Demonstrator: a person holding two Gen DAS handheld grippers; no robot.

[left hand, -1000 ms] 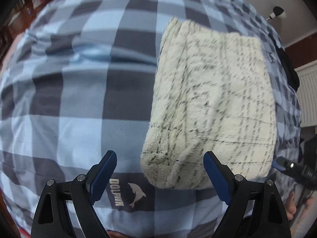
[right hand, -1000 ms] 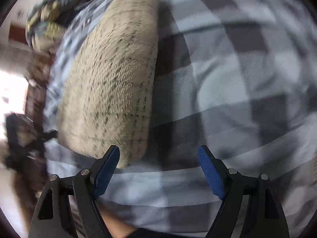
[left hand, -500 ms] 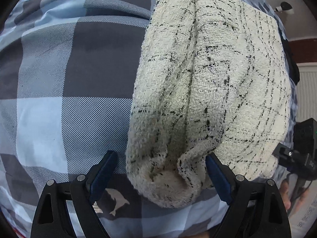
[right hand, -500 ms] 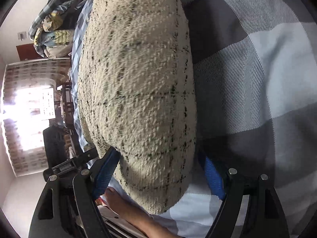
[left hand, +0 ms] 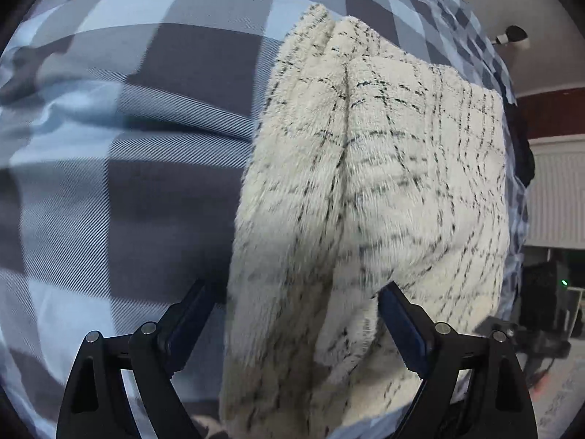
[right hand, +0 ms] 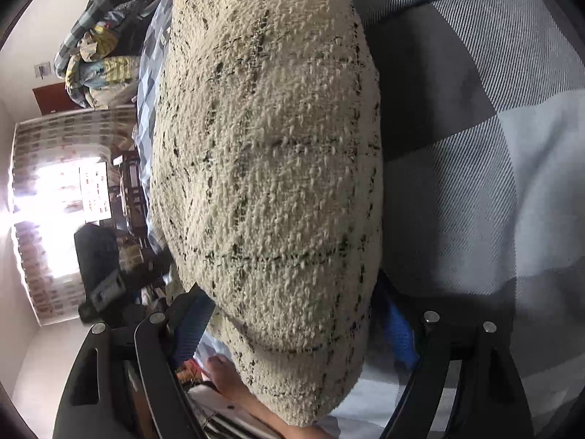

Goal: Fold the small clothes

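Observation:
A folded cream garment with thin black check lines (left hand: 365, 190) lies on a blue, grey and white checked bedsheet (left hand: 109, 146). My left gripper (left hand: 292, 322) is open, its blue-padded fingers (left hand: 400, 323) wide apart on either side of the garment's near end, which fills the gap between them. In the right wrist view the same garment (right hand: 270, 168) fills the middle. My right gripper (right hand: 292, 325) is also open, with its fingers (right hand: 190, 325) astride the garment's near edge. Neither gripper has closed on the cloth.
The checked sheet (right hand: 475, 146) spreads to the right in the right wrist view. A pile of clothes (right hand: 102, 47) sits at the bed's far end. A bright window (right hand: 55, 197) and dark furniture lie past the bed edge. A wall camera (left hand: 512, 34) shows upper right.
Both grippers have moved forward onto the garment: a second ago it lay ahead of them, now its near end sits between each pair of open fingers.

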